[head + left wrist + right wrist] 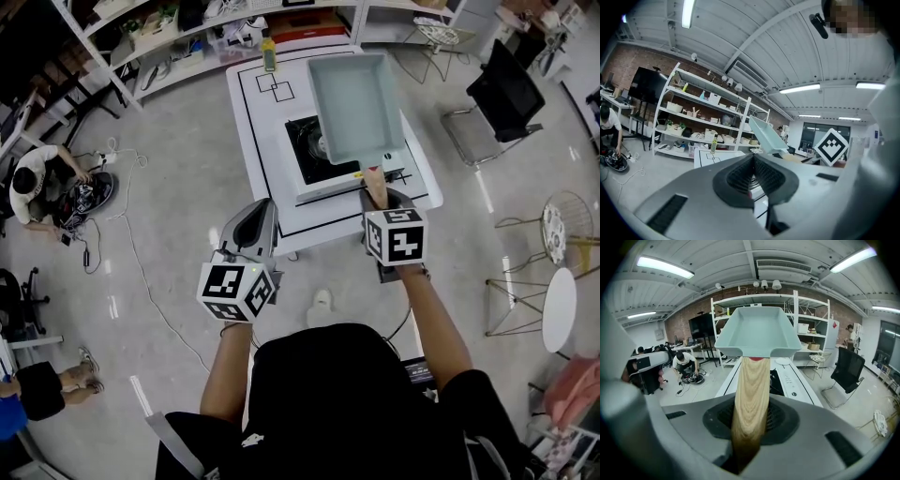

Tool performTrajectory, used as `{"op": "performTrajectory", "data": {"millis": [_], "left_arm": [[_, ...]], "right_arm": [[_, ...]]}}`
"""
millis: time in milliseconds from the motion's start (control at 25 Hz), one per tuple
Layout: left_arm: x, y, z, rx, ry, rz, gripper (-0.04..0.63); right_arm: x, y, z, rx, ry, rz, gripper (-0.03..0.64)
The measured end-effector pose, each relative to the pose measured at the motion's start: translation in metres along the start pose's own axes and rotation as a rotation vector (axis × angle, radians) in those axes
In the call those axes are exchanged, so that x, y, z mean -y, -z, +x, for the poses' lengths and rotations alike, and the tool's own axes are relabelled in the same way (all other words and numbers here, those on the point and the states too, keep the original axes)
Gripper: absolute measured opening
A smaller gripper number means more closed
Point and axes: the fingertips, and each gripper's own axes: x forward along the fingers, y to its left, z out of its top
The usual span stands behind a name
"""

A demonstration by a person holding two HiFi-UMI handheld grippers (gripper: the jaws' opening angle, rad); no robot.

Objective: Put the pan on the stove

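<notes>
A pale teal rectangular pan (356, 98) with a light wooden handle (374, 184) hangs in the air over the white portable gas stove (302, 155), which stands on the near right part of the white table marked with black lines (248, 122). From the head view the pan covers the stove's right and far side, and the black burner area shows at its left. In the left gripper view the pan (766, 136) is tilted, its far end higher, and seems to be clear of the stove, though the gap itself is hard to see.

The right gripper (378, 201) is clamped on the wooden handle just behind the pan; in its own view the handle (750, 394) runs straight down between the jaws of the right gripper (749, 430) to the pan (757, 331).

The left gripper (258, 212) is off the table's near edge, toward the near left corner, with its jaws together and nothing between them (752, 178).

A small bottle with a yellow cap and green label (269, 54) stands at the table's far edge.
</notes>
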Motion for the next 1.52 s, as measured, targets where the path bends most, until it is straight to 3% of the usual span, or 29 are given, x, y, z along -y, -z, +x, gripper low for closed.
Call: {"op": "performTrajectory", "data": {"millis": [840,1520], "left_arm": [[-0.031,0.021,0.044,-0.059,-0.074,-0.020,0.011],[-0.050,0.035,0.050,-0.079,-0.110,-0.045,0.011]], "right_arm": [[0.020,0.030,0.094,-0.224,-0.011,-0.022,0.072],[0.025,0.064,0.133,-0.386,0.015,-0.035,0.074]]}}
